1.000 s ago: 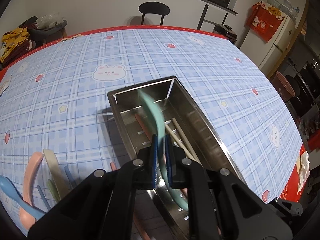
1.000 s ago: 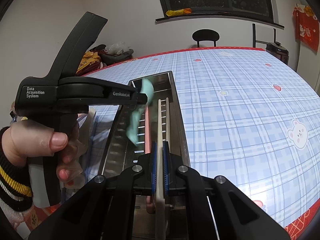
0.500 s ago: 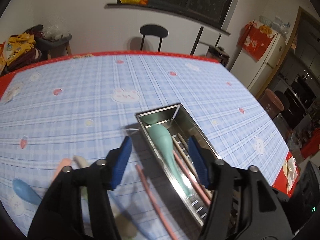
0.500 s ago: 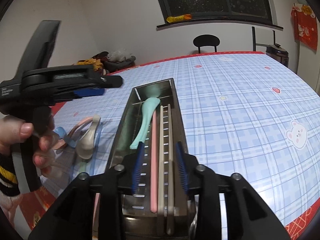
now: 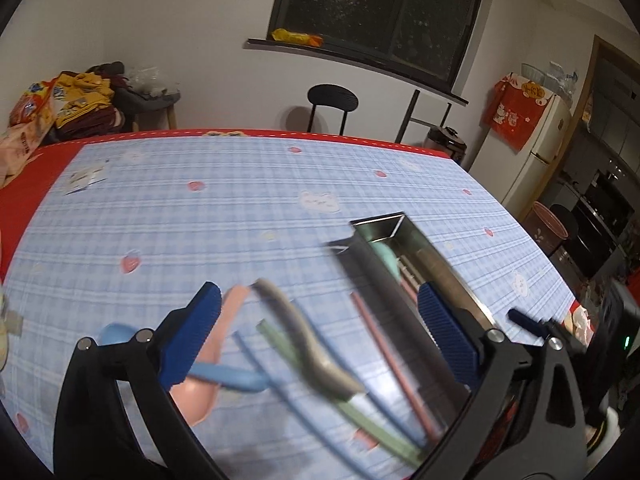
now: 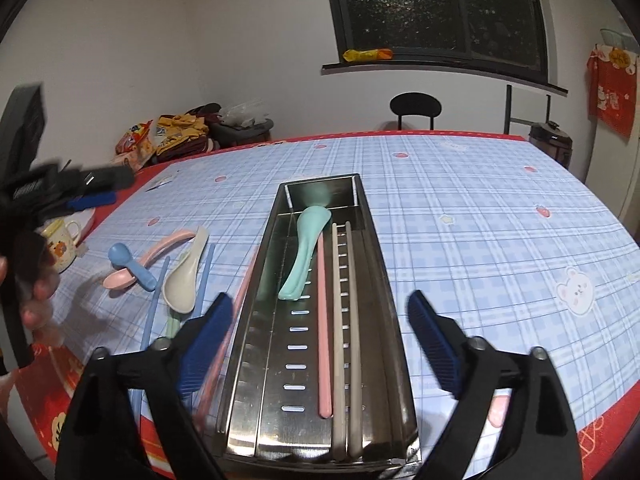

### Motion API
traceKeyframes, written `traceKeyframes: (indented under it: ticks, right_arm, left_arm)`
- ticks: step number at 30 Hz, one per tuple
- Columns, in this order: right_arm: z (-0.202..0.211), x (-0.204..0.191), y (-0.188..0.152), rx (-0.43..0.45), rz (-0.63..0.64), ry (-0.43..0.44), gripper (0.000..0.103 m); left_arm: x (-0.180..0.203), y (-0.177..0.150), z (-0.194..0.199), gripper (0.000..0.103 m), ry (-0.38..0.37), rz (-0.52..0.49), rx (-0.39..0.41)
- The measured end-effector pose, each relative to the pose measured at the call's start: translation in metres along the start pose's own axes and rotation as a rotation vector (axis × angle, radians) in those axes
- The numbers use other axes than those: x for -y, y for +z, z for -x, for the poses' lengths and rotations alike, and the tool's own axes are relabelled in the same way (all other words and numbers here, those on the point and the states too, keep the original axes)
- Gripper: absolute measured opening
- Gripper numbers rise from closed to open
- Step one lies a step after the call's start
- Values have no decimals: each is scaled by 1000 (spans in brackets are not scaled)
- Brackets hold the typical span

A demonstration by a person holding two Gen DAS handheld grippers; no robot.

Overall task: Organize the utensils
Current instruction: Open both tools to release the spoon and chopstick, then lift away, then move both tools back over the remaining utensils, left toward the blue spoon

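Now both claws, left (image 5: 318, 330) and right (image 6: 320, 340), gape wider, empty, mint spoon (image 6: 306, 254) resting in tray (image 6: 372, 280).

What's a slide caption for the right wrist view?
Open right claw over the steel tray holding a mint spoon and chopsticks; more utensils wait on the tablecloth.

The left wrist view is motion-blurred: the tray (image 5: 404, 280) shows as a smear, its near end hidden behind the left gripper's (image 5: 318, 336) right finger. The spoons (image 5: 304, 344) and chopsticks (image 5: 384, 356) beside it streak together, so which touches which cannot be told. In the right wrist view the left gripper (image 6: 60, 192) is blurred and cut off by the left edge.
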State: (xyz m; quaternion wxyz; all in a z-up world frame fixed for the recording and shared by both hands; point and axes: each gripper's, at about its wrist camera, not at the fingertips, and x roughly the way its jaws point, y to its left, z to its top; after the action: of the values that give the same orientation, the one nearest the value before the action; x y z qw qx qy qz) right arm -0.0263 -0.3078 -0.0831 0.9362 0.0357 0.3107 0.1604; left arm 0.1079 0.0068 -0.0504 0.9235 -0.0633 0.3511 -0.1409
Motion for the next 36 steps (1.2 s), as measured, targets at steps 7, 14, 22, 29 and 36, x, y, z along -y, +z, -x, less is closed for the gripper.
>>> traceKeyframes:
  ticks: [7, 14, 22, 29, 36]
  right_arm:
    - [14, -20, 9, 53, -4, 5, 97]
    - [18, -67, 9, 84, 92, 95, 97]
    - [-9, -113, -4, -56, 156, 179, 97]
    - [-27, -138, -17, -145, 244, 207, 62]
    - [-40, -147, -29, -214, 287, 222, 31]
  left_arm:
    - [-40, -32, 26, 97, 29, -5, 10]
    - [-72, -57, 42, 97, 55, -16, 45]
    - [-83, -78, 53, 97, 68, -83, 87]
    - [-93, -89, 37, 97, 58, -54, 28]
    - [-99, -92, 34, 97, 46, -10, -4]
